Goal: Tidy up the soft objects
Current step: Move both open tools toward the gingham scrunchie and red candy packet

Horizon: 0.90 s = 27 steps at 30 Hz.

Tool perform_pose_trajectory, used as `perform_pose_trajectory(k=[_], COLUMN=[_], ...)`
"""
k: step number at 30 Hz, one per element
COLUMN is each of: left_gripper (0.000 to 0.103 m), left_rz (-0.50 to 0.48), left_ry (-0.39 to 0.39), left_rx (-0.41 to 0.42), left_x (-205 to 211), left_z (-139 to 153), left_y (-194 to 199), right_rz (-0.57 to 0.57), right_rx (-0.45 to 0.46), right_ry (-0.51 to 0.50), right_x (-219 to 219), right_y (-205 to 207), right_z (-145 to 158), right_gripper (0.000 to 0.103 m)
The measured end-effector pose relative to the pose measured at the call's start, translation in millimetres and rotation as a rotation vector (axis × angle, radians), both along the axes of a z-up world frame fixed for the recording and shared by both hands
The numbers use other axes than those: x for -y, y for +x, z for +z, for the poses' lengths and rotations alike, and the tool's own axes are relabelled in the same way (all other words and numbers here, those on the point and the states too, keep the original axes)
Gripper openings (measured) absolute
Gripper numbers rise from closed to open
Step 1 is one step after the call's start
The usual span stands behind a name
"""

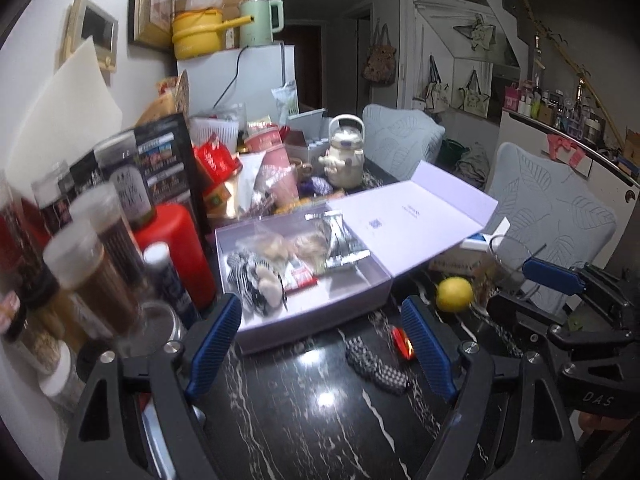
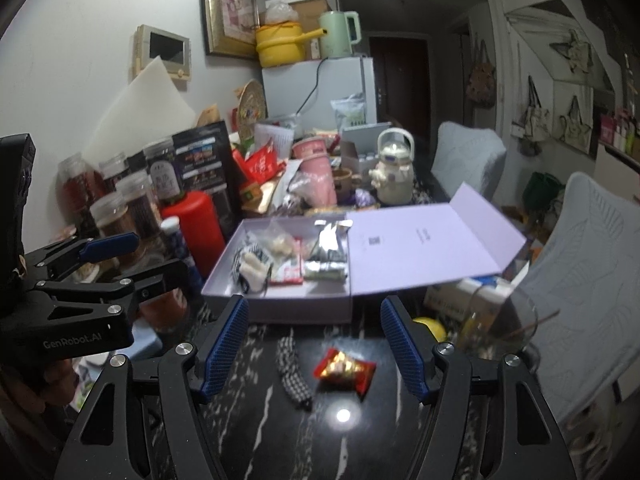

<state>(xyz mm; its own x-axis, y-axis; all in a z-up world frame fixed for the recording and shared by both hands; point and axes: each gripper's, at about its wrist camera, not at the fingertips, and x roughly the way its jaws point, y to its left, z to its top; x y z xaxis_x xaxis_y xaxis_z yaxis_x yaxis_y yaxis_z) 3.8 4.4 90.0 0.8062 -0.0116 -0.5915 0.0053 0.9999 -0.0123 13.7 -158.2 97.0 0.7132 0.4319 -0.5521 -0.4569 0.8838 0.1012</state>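
Note:
An open lilac box point(image 1: 320, 308) point(image 2: 288, 312) stands on the black marble table point(image 1: 304, 412), its lid folded back to the right. Inside lie a black-and-white striped plush piece point(image 1: 256, 280) point(image 2: 250, 266), silver packets point(image 1: 340, 244) point(image 2: 326, 248) and a red-and-white packet point(image 2: 286, 274). In front of the box lie a checkered fabric strip point(image 1: 376, 364) point(image 2: 294, 374) and a red snack packet point(image 1: 402, 342) point(image 2: 346, 368). My left gripper point(image 1: 322, 344) is open above the strip, touching nothing. My right gripper point(image 2: 314, 348) is open over the strip and packet, empty.
Tall jars point(image 1: 92, 272) and a red canister point(image 1: 176, 248) crowd the table's left side. A lemon point(image 1: 454, 294) and a glass point(image 2: 496, 320) sit right of the box. Pale chairs point(image 2: 580, 280) stand at the right. A cream teapot point(image 1: 346, 152) and clutter lie behind.

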Motion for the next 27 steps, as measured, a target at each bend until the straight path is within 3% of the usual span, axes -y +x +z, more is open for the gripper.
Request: perform_pose_trajectory(k=[15,27], left_gripper=[0.082,0.082], left_rz=[-0.018,0.02], left_ry=[-0.034,-0.091], left_rx=[-0.148,-0.239], left_x=[-5.3,-24.0], left_z=[-62.2,-100.1], left_y=[-8.6,6.8], right_rz=[0.073,0.095], right_rx=[-0.127,-0.274], right_ry=[-0.028,-0.044], right_x=[-15.9,-29.6], right_y=[-8.3,17.5], right_z=[-64.3,-115.2], right_gripper=[0.069,0.061])
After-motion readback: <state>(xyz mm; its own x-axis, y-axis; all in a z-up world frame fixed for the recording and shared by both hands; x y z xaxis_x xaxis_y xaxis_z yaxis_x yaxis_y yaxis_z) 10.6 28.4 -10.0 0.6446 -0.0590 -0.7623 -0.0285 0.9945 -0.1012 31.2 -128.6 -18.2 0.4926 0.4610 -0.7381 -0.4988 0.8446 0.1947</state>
